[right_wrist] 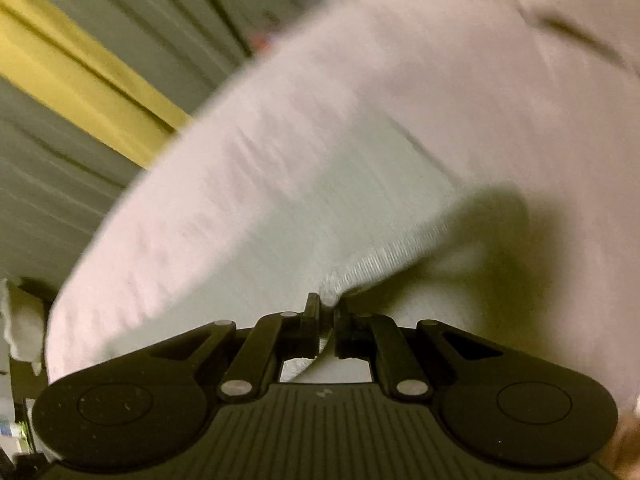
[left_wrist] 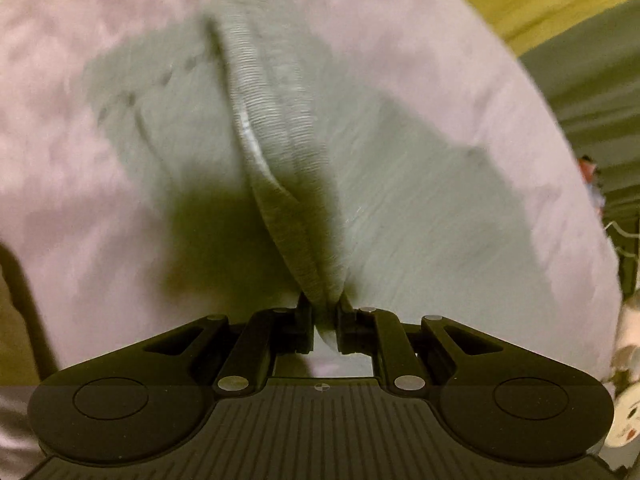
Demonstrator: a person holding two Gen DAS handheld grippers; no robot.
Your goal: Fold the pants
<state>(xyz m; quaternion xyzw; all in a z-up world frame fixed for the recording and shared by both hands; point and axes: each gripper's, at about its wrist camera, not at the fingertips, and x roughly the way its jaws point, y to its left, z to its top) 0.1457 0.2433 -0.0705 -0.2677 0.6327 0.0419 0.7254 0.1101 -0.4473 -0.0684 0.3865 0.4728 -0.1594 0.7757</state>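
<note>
L gripper (left_wrist: 325, 312) fingers clamp pants (left_wrist: 280, 120) ribbed edge; R gripper (right_wrist: 328, 312) clamps pants hem (right_wrist: 360, 268).

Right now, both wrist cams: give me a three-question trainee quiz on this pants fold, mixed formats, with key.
1. True or false: the left gripper is closed on a ribbed band of the pants.
2. In the right wrist view, the right gripper pinches: A) nothing B) a ribbed edge of the pants C) a towel.
3. Fill in: the cloth the pants lie on is pale ____.

Key: 1 true; 2 B; 3 pink.
</note>
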